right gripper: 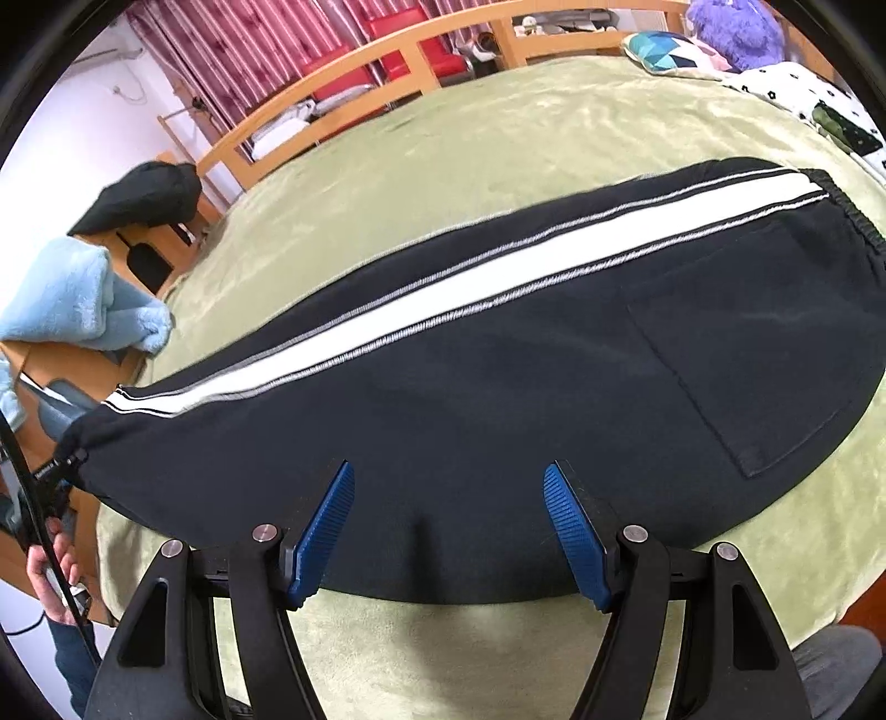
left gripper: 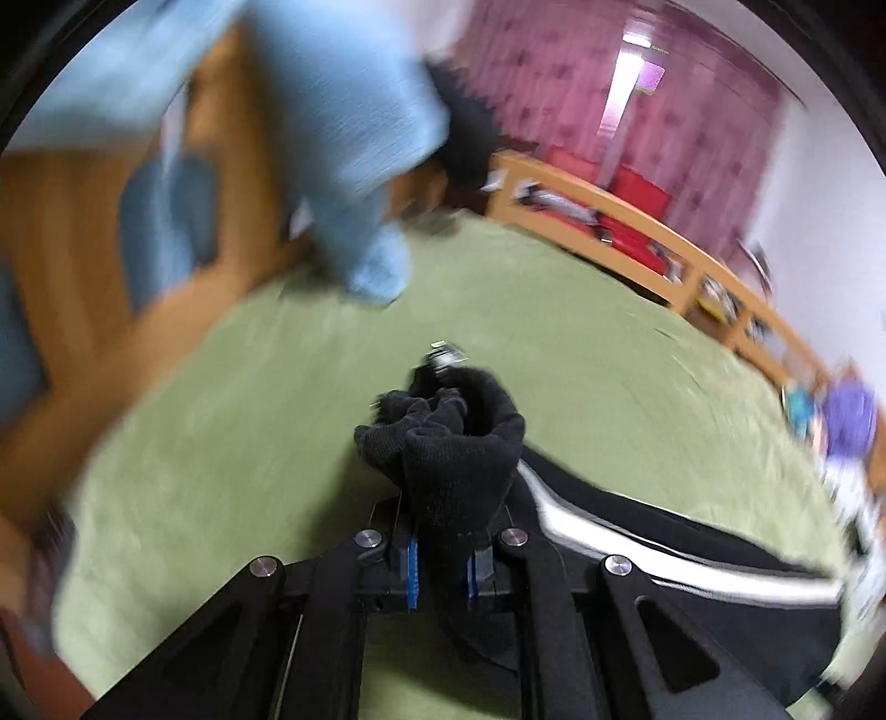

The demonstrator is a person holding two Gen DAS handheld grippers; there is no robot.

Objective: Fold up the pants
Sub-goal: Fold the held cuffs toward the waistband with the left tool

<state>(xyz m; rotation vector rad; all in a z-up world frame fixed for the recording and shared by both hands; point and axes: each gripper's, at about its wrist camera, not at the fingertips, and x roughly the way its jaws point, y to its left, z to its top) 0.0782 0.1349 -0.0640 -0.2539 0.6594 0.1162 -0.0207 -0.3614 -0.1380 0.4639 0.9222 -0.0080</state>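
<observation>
Black pants (right gripper: 498,399) with a white side stripe lie folded lengthwise on the green blanket (right gripper: 498,138), waistband at the right, cuffs at the left. My left gripper (left gripper: 441,570) is shut on the bunched black cuff end (left gripper: 448,443) and holds it above the blanket; the rest of the pants (left gripper: 692,548) trails off to the right. My left gripper also shows at the cuffs in the right wrist view (right gripper: 61,471). My right gripper (right gripper: 449,487) is open and empty, just above the pants' near edge around mid-length.
A light blue fluffy blanket (right gripper: 77,299) and a black garment (right gripper: 144,194) lie on wooden furniture left of the bed. A wooden rail (right gripper: 343,72) runs along the far side. Pillows and a purple plush toy (right gripper: 736,27) sit at the far right.
</observation>
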